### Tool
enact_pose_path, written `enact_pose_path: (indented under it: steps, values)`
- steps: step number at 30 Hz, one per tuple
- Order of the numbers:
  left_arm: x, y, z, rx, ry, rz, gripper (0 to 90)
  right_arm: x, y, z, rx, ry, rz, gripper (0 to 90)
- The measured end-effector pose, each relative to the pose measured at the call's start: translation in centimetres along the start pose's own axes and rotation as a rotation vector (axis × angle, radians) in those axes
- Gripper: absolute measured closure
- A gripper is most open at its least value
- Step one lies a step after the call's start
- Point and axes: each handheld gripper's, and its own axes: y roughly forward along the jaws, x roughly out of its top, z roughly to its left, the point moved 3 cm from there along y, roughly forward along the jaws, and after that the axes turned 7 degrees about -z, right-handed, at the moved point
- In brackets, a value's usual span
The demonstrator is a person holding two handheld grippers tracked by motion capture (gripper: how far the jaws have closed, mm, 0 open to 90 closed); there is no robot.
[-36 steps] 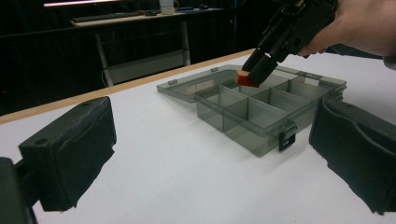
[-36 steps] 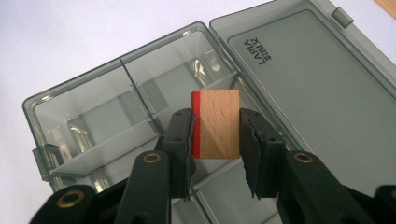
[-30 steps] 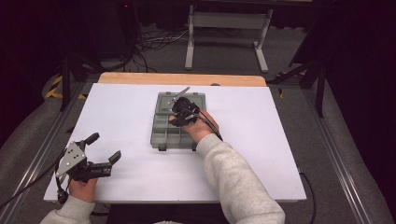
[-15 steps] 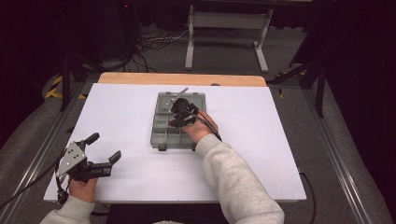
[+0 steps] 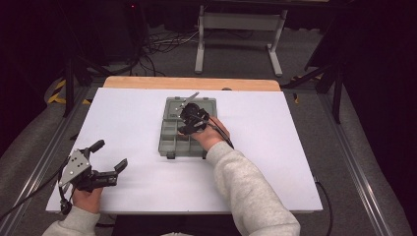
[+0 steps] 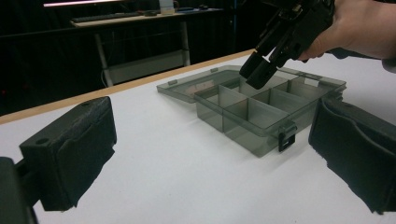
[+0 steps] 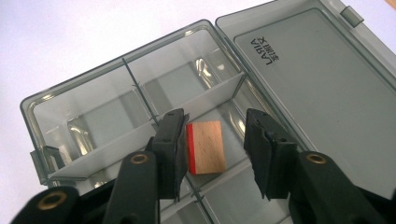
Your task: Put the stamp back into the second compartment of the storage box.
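A smoky grey compartment box (image 5: 172,140) lies in the middle of the white table, its lid (image 7: 317,79) folded flat open on the far side. A small wooden block (image 7: 208,148) with a red edge lies in one compartment. My right gripper (image 7: 214,122) hovers over it, open, one jaw on each side of the block; the red edge sits close against the left jaw. That gripper (image 5: 191,119) is over the box's far half in the high view. My left gripper (image 5: 109,154) rests open at the near left of the table, with nothing between its jaws.
In the left gripper view the box (image 6: 261,119) has a latch (image 6: 286,139) on its near wall. The table's wooden far edge (image 5: 192,82) borders a dark floor with cables and a metal stand (image 5: 236,34). White tabletop (image 5: 123,113) surrounds the box.
The right gripper has shifted only slightly over the box. The left gripper has stayed where it was.
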Motion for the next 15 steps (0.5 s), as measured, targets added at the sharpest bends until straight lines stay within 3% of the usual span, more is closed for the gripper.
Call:
enact_pose_path:
  steps: [10, 15]
  values:
    - [0.04, 0.02, 0.03, -0.002, 0.005, -0.001, 1.7, 0.24, -0.35, 0.17, 0.001, -0.007, -0.031, 45.0]
    - [0.05, 0.08, 0.03, -0.003, 0.005, -0.001, 1.7, 0.56, -0.89, 0.32, 0.006, -0.006, -0.072, 33.1]
